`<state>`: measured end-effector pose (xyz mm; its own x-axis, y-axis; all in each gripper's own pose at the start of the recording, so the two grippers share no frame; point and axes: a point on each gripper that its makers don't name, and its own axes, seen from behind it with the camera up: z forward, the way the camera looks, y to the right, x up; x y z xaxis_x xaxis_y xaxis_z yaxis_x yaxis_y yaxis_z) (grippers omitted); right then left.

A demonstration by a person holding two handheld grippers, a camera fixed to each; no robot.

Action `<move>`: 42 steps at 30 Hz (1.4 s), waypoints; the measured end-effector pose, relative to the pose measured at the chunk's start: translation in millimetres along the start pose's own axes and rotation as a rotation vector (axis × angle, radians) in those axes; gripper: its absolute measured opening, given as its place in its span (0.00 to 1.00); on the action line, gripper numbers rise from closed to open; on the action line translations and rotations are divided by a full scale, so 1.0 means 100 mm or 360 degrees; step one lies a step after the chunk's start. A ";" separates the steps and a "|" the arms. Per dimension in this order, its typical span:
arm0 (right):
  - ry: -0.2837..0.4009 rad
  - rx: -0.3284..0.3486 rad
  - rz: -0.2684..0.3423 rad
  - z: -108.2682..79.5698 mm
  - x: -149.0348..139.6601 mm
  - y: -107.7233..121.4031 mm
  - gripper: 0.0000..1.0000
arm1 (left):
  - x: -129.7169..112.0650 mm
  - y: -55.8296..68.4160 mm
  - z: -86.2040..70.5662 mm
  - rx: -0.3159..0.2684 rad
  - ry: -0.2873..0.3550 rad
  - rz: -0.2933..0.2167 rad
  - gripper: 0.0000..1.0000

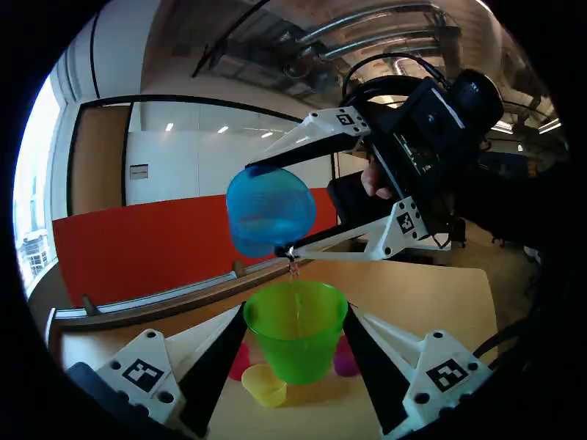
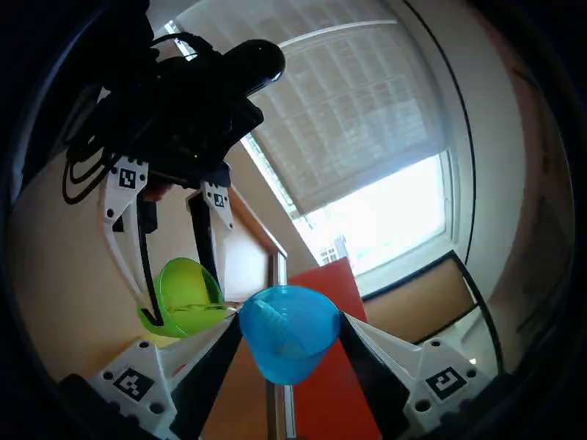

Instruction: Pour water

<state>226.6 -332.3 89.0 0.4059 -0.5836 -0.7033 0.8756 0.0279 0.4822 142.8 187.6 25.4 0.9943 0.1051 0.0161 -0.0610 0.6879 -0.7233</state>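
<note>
In the left gripper view my left gripper (image 1: 295,334) is shut on a translucent green cup (image 1: 297,337), held upright above the wooden table (image 1: 425,293). Above it my right gripper (image 1: 268,202) is shut on a blue cup (image 1: 269,210), tipped over sideways so its rim hangs over the green cup. A thin stream of water (image 1: 294,273) falls from the blue rim into the green cup. In the right gripper view the blue cup (image 2: 288,341) sits between my right gripper's (image 2: 290,334) fingers, and the green cup (image 2: 185,293) is held in the left gripper (image 2: 183,290) beyond it.
On the table below the green cup stand a small yellow cup (image 1: 264,384) and two pink cups (image 1: 240,361) (image 1: 345,357). A red wall panel (image 1: 147,242) runs behind the table's far edge. A hand (image 1: 373,180) holds the right gripper. A bright window (image 2: 381,213) is behind.
</note>
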 end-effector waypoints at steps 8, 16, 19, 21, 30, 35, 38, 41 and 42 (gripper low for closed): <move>-0.0002 -0.0002 -0.0022 0.00 0.01 0.00 0.94 | 0.01 0.01 0.00 -0.0001 0.0001 0.0003 0.89; -0.0002 -0.0008 -0.0048 -0.01 0.02 0.02 0.94 | 0.01 0.02 0.00 -0.0002 0.0002 0.0008 0.89; -0.0004 -0.0010 -0.0056 -0.01 0.02 0.02 0.94 | 0.01 0.02 0.00 -0.0001 0.0002 0.0008 0.89; -0.0005 -0.0012 -0.0060 -0.02 0.02 0.02 0.94 | 0.01 0.02 0.00 0.0000 0.0003 0.0008 0.89; -0.0007 -0.0016 -0.0085 -0.03 0.02 0.04 0.94 | 0.02 0.03 0.00 -0.0002 0.0007 0.0015 0.89; -0.0004 -0.0019 -0.0098 -0.04 0.03 0.04 0.94 | 0.03 0.04 0.00 -0.0002 0.0010 0.0016 0.89; -0.0002 -0.0022 -0.0103 -0.04 0.04 0.04 0.94 | 0.04 0.04 0.00 -0.0002 0.0011 0.0017 0.89; -0.0004 -0.0026 -0.0112 -0.04 0.04 0.05 0.94 | 0.04 0.04 -0.01 -0.0001 0.0012 0.0017 0.89; -0.0004 -0.0028 -0.0116 -0.04 0.04 0.05 0.94 | 0.04 0.04 -0.01 0.0000 0.0012 0.0017 0.89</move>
<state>233.8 -331.8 86.3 0.3402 -0.5868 -0.7348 0.9073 -0.0005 0.4205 146.5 189.9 22.2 0.9942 0.1072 0.0031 -0.0717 0.6866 -0.7235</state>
